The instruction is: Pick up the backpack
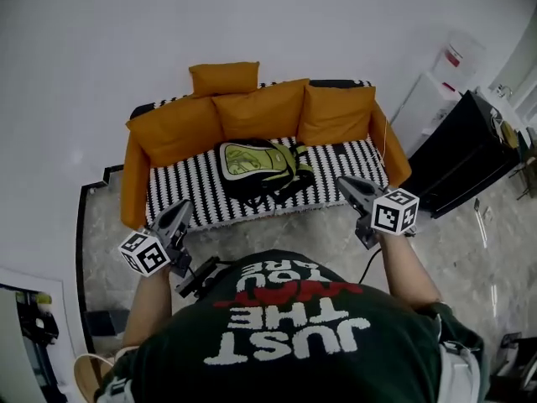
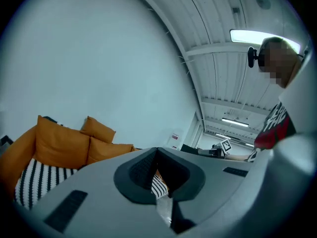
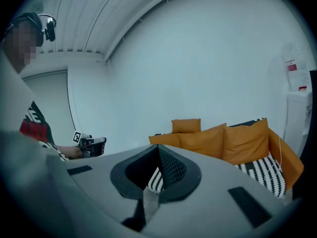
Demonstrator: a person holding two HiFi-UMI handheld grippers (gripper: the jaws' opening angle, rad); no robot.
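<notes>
Backpack (image 1: 260, 168) lies on the sofa (image 1: 357, 164), twelve o'clock.
My left claw (image 1: 182, 208) and right claw (image 1: 343, 181) hover short of it, both closed and empty.

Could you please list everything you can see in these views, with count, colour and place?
sofa: one, black-and-white striped, centre of the head view
cushions: three large and one small, orange, along the sofa's back
side pads: two, orange, one at each end of the sofa
backpack: one, black with a yellow-green front, lying mid-seat on the sofa
cabinet: one, black, right of the sofa
floor: grey marbled, in front of the sofa
shirt: one, dark green with white and red print, on the person
left tongs: one, grey, shut and empty, at the sofa's front left
right tongs: one, grey, shut and empty, at the sofa's front right
</notes>
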